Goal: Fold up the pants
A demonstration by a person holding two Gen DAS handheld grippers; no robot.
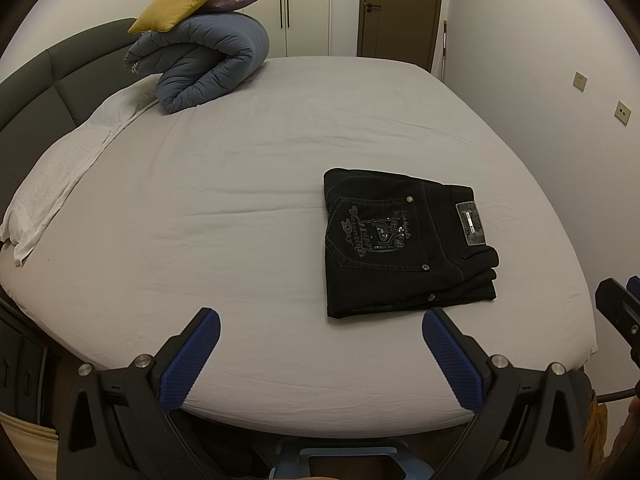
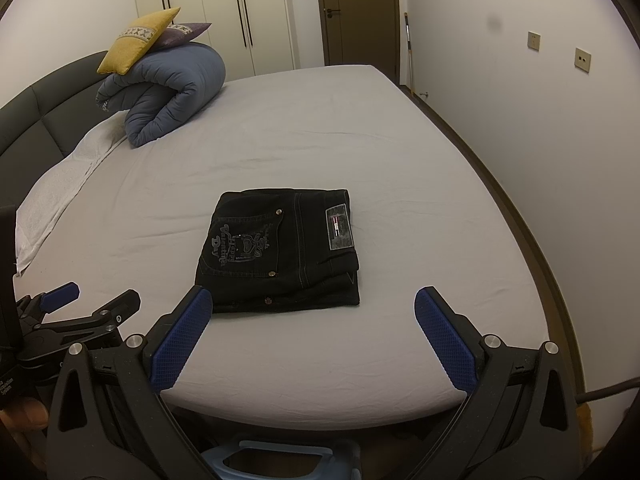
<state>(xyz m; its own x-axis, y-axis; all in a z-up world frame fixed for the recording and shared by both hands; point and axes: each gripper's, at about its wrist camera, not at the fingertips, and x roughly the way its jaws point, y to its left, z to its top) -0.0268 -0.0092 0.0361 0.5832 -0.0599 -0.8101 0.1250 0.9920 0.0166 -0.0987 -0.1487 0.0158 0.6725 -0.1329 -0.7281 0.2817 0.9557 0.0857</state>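
The bed [image 1: 240, 184] fills both views under a pale grey sheet. At its head sits a rolled blue duvet [image 1: 204, 68] with a yellow cushion [image 1: 182, 2] on top. The black pants [image 2: 280, 250] lie folded into a compact rectangle near the bed's front edge, back pocket and waistband patch facing up. The left tool [image 1: 320, 332] hangs above the bed's near edge, its blue fingers spread wide and empty. The right tool [image 2: 314, 310] hangs likewise, wide apart and empty, just short of the pants.

Light: dim, warm indoor, soft shadows | Distortion: strong fisheye bending, dark vignetted corners | Focus: fairly sharp, edges perhaps softer
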